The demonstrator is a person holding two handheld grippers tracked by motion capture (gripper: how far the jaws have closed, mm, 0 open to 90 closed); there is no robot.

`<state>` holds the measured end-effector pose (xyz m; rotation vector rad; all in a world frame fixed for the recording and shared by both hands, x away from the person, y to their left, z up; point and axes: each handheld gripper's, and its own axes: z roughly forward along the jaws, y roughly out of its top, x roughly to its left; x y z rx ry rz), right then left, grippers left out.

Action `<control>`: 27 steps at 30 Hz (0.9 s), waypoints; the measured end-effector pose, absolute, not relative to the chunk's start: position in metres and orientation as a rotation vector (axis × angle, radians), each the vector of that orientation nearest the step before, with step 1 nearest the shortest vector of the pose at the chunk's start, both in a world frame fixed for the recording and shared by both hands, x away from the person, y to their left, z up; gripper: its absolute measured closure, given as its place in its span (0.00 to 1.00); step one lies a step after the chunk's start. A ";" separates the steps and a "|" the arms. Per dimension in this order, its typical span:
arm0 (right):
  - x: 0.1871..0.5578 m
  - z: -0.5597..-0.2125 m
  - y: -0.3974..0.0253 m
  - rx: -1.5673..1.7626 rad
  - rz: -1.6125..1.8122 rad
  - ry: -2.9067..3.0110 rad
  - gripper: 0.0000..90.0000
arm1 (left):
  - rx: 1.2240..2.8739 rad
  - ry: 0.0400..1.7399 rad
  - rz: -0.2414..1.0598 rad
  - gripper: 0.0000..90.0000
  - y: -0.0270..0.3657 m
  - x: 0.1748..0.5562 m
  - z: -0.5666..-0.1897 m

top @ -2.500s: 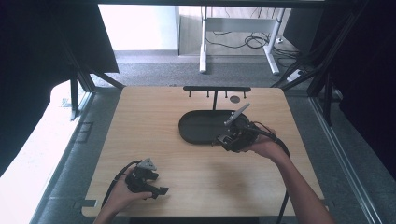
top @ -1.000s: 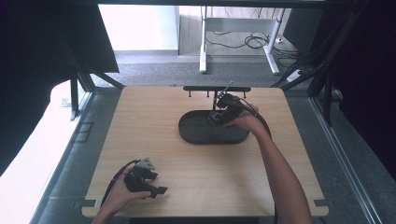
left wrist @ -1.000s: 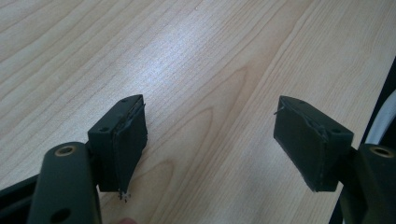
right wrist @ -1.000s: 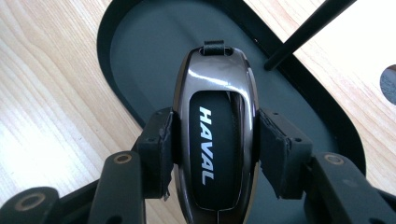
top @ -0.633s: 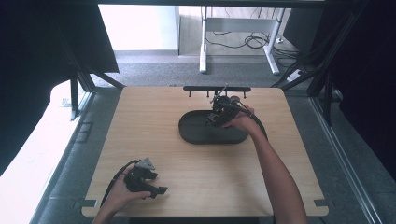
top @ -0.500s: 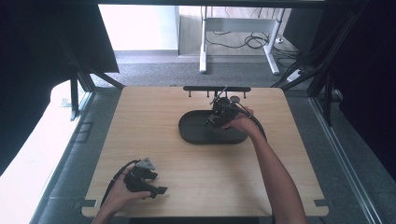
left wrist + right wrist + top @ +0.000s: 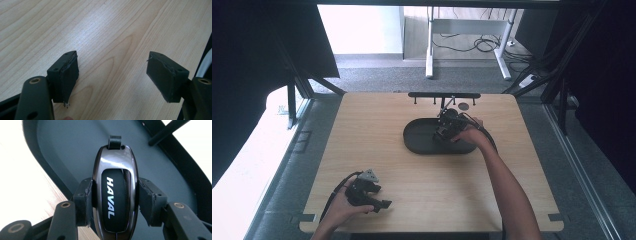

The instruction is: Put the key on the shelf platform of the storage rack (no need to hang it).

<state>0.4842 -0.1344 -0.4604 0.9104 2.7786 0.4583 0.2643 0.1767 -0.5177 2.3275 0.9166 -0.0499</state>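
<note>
The right gripper (image 7: 115, 202) has its two jaws clamped on the sides of a glossy dark car key fob (image 7: 115, 192) with HAVAL printed down its face, sitting dead centre of the right gripper view. A little strap loop sticks out of the fob's top end. Behind it is the dark floor of the oval tray (image 7: 62, 147), with light wood in the left part of that frame and the tray's rim curving down the right.

In the high view the right gripper (image 7: 447, 126) sits a bit right of centre, over the right part of the oval tray (image 7: 417, 139), with the black rack (image 7: 443, 95) just above it along the table's far edge. Compared with 2.5 s ago, that hand has moved up the frame from the tray's lower right edge toward the rack; in the last half second it has barely shifted.

The left gripper (image 7: 364, 192) hasn't budged, parked at the lower left of the wooden table (image 7: 362, 130). Its jaws are spread wide with nothing between them, just bare wood grain (image 7: 112, 50).
</note>
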 end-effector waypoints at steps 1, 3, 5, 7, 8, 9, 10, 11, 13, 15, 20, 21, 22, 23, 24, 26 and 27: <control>0.485 -0.462 -0.135 0.915 0.454 2.781 0.55 | 2.329 0.915 -0.052 0.29 0.176 0.264 -0.518; 0.487 -0.464 -0.137 0.926 0.444 2.783 0.55 | 2.331 0.913 -0.054 0.29 0.176 0.264 -0.518; 0.488 -0.466 -0.139 0.932 0.428 2.779 0.55 | 2.333 0.912 -0.054 0.29 0.176 0.264 -0.518; 0.489 -0.469 -0.140 0.918 0.415 2.776 0.55 | 2.333 0.914 -0.053 0.29 0.176 0.264 -0.519; 0.490 -0.471 -0.140 0.913 0.401 2.774 0.55 | 2.333 0.914 -0.054 0.29 0.175 0.264 -0.519; 0.490 -0.472 -0.141 0.905 0.386 2.771 0.55 | 2.340 0.915 -0.055 0.29 0.175 0.264 -0.519; 0.490 -0.474 -0.141 0.896 0.366 2.769 0.55 | 2.339 0.916 -0.058 0.29 0.174 0.264 -0.519; 0.490 -0.476 -0.141 0.892 0.359 2.766 0.55 | 2.336 0.912 -0.057 0.29 0.174 0.264 -0.520; 0.490 -0.478 -0.142 0.890 0.356 2.775 0.55 | 2.341 0.908 -0.060 0.29 0.173 0.264 -0.520; 0.491 -0.481 -0.143 0.871 0.354 2.779 0.55 | 2.346 0.908 -0.064 0.29 0.172 0.264 -0.521; 0.491 -0.488 -0.144 0.892 0.313 2.779 0.55 | 2.340 0.908 -0.060 0.29 0.173 0.264 -0.520; 0.491 -0.489 -0.144 0.895 0.306 2.776 0.55 | 2.340 0.909 -0.060 0.29 0.173 0.264 -0.520; 0.491 -0.490 -0.144 0.891 0.304 2.779 0.55 | 2.341 0.910 -0.060 0.29 0.173 0.264 -0.520; 0.491 -0.491 -0.144 0.885 0.303 2.780 0.55 | 2.342 0.910 -0.060 0.29 0.173 0.264 -0.520; 0.491 -0.492 -0.144 0.886 0.299 2.779 0.55 | 2.343 0.909 -0.061 0.29 0.172 0.264 -0.521; 0.491 -0.494 -0.144 0.884 0.282 2.781 0.54 | 2.347 0.910 -0.063 0.29 0.172 0.264 -0.521; 0.491 -0.495 -0.144 0.883 0.281 2.782 0.54 | 2.349 0.909 -0.062 0.29 0.172 0.264 -0.521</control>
